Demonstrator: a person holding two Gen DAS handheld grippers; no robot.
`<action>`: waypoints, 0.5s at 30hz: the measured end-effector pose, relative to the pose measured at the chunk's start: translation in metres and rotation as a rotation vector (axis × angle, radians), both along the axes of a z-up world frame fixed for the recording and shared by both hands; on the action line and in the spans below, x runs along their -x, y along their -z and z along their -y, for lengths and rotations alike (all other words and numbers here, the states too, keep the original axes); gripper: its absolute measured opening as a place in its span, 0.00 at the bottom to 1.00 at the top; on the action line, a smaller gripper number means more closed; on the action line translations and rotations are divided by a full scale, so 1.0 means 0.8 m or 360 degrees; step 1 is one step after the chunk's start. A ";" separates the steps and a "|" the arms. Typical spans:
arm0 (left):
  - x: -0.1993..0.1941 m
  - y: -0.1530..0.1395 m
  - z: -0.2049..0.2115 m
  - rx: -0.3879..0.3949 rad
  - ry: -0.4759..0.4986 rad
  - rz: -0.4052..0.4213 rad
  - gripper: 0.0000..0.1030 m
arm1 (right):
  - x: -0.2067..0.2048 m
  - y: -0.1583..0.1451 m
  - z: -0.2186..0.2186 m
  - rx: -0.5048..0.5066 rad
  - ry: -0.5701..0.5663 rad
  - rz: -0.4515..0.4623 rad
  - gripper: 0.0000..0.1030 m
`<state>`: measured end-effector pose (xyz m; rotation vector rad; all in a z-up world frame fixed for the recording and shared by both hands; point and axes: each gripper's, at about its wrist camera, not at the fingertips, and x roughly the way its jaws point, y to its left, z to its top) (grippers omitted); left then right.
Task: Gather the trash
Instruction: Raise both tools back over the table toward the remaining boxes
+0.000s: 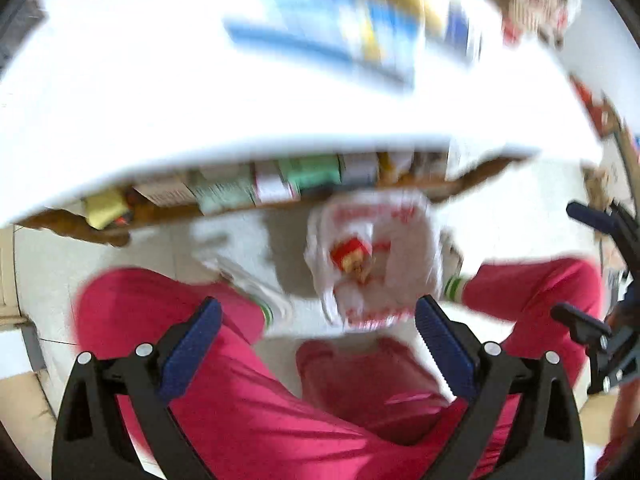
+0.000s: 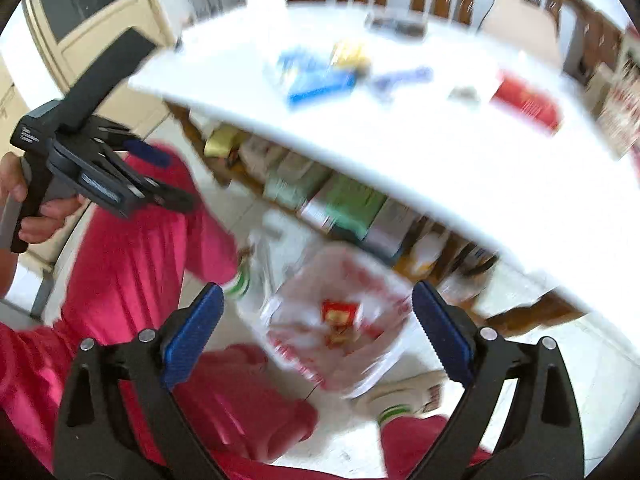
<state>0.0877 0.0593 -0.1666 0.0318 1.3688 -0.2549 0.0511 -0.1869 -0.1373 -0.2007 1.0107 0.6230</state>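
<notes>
i had both grippers up over my lap, pointing steeply down, and the pictures were smeared. the white plastic bag (image 2: 336, 320) with red print sat on the floor between my feet, under the near edge of the white table (image 1: 200, 120), its mouth facing up. a red wrapper (image 2: 339, 312) lay inside it.

the next trash looked to be on the table: a blue packet (image 2: 320, 82) near the middle, and a red packet (image 2: 526, 102) further right. both lay above and ahead of the jaws, well apart from the bag. the blue one's long side seemed to run roughly along the table edge, though the blur made that a guess. i judged the right gripper (image 2: 316, 336) nearer the red packet, and the left gripper (image 1: 318, 344) better placed for the blue one.

the right jaws stood spread wide, nothing between the blue pads (image 2: 196, 334), touching nothing; the bag only showed through the gap far below. the left jaws were equally wide and empty.
</notes>
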 end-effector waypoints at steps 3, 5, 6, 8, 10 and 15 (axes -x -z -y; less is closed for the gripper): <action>-0.017 -0.072 -0.022 -0.0038 -0.0179 0.0113 0.92 | -0.014 -0.056 0.018 0.0020 0.0028 0.0152 0.93; -0.030 -0.120 -0.035 -0.0028 -0.0288 0.0173 0.92 | -0.025 -0.097 0.029 0.0047 0.0054 0.0279 0.94; -0.033 -0.134 -0.038 -0.0005 -0.0309 0.0192 0.92 | -0.030 -0.114 0.034 0.0051 0.0070 0.0322 0.94; -0.044 -0.166 -0.044 0.0081 -0.0340 0.0204 0.92 | -0.041 -0.151 0.042 0.0029 0.0098 0.0391 0.94; -0.055 -0.186 -0.048 0.0127 -0.0373 0.0183 0.92 | -0.050 -0.180 0.047 -0.0009 0.0100 0.0434 0.94; -0.097 -0.234 -0.039 0.0120 -0.0240 0.0256 0.92 | -0.070 -0.239 0.061 -0.0068 0.0036 0.0522 0.94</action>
